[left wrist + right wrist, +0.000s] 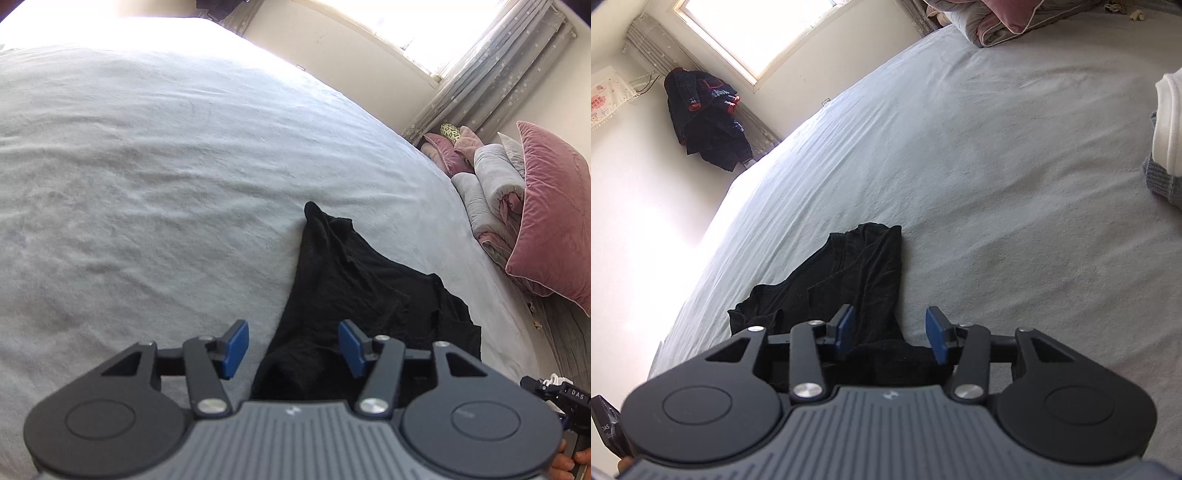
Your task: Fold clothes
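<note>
Black garment [354, 280] lies crumpled on the pale grey bed [147, 166], bunched into a long rumpled strip with one narrow end pointing away across the sheet. Left gripper [293, 349] hovers over its near end, jaws spread wide and empty, blue pads [236, 347] apart. Right gripper [894, 336] hangs over the same near end, jaws likewise apart, holding nothing. Pink cushion [550, 221] and rolled bedding [491, 192] sit at the bed's edge.

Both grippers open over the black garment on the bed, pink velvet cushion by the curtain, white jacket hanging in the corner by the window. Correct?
One error: the jacket hanging in the corner is dark, not white, per the right wrist view. Otherwise right: left gripper and right gripper open over the black garment on the bed; pink cushion by the curtain.
</note>
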The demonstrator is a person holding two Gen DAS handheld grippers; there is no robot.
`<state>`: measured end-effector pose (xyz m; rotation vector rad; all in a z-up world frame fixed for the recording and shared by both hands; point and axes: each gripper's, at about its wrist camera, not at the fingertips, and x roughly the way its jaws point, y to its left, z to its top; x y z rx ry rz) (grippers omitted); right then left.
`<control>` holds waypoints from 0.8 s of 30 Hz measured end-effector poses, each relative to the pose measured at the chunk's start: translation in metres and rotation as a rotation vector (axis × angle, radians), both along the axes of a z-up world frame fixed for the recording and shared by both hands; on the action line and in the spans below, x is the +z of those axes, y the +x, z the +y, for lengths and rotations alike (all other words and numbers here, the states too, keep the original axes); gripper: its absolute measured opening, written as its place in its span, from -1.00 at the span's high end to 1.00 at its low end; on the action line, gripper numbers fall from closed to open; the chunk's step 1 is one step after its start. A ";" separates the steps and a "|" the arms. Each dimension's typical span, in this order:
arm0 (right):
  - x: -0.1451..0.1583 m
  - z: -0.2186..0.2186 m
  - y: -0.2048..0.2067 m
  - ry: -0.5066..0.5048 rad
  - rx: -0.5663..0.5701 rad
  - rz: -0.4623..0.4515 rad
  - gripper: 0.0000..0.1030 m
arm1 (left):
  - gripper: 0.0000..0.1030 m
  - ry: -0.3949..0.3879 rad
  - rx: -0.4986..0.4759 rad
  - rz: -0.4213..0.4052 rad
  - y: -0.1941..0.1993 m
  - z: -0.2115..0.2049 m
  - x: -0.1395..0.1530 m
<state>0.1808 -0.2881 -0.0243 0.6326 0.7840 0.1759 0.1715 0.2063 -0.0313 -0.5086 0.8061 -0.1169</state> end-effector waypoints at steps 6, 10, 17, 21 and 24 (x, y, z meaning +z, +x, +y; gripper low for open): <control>-0.023 0.004 -0.010 0.005 0.002 0.052 0.09 | -0.04 -0.072 0.045 0.005 -0.010 0.010 -0.015; -0.028 0.006 -0.010 0.065 -0.004 0.030 0.16 | -0.04 -0.145 0.062 0.009 -0.008 0.012 -0.011; -0.032 0.013 -0.003 0.041 0.021 0.017 0.84 | 0.66 -0.051 -0.005 0.026 0.001 -0.008 -0.010; -0.030 0.002 -0.006 0.146 0.061 -0.022 0.88 | 0.92 -0.012 -0.046 -0.029 -0.001 -0.011 -0.005; -0.030 -0.011 -0.008 0.252 0.098 -0.064 0.88 | 0.92 -0.068 -0.084 -0.107 -0.005 0.000 -0.002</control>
